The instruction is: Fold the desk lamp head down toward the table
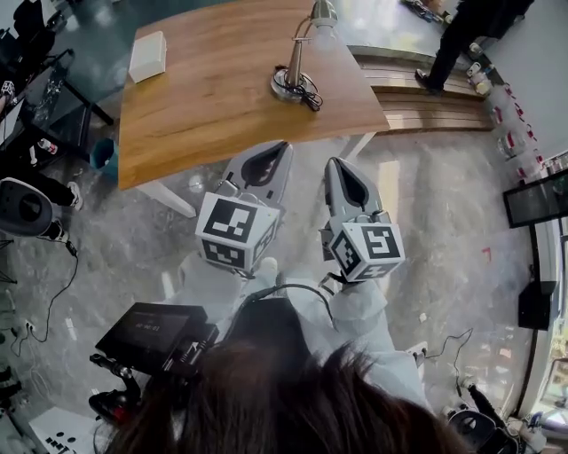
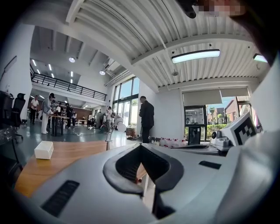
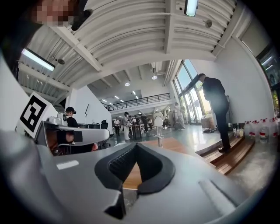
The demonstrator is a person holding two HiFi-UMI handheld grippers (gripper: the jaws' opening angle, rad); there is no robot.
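Observation:
The silver desk lamp [image 1: 296,66] stands upright near the near right edge of the wooden table [image 1: 204,106], its cord coiled round the base and its head [image 1: 323,12] raised. Both grippers hang over the floor, short of the table and apart from the lamp. My left gripper [image 1: 282,147] is shut and holds nothing, as does my right gripper [image 1: 335,163]. In the left gripper view the lamp [image 2: 108,136] shows far ahead above the shut left gripper [image 2: 141,147]. In the right gripper view the lamp [image 3: 159,127] stands beyond the shut right gripper [image 3: 136,145].
A white box [image 1: 147,56] lies on the table's far left. Wooden steps [image 1: 430,99] run to the right of the table, with a person in dark clothes [image 1: 461,35] on them. A blue bin [image 1: 103,154], chairs and cables sit on the left floor.

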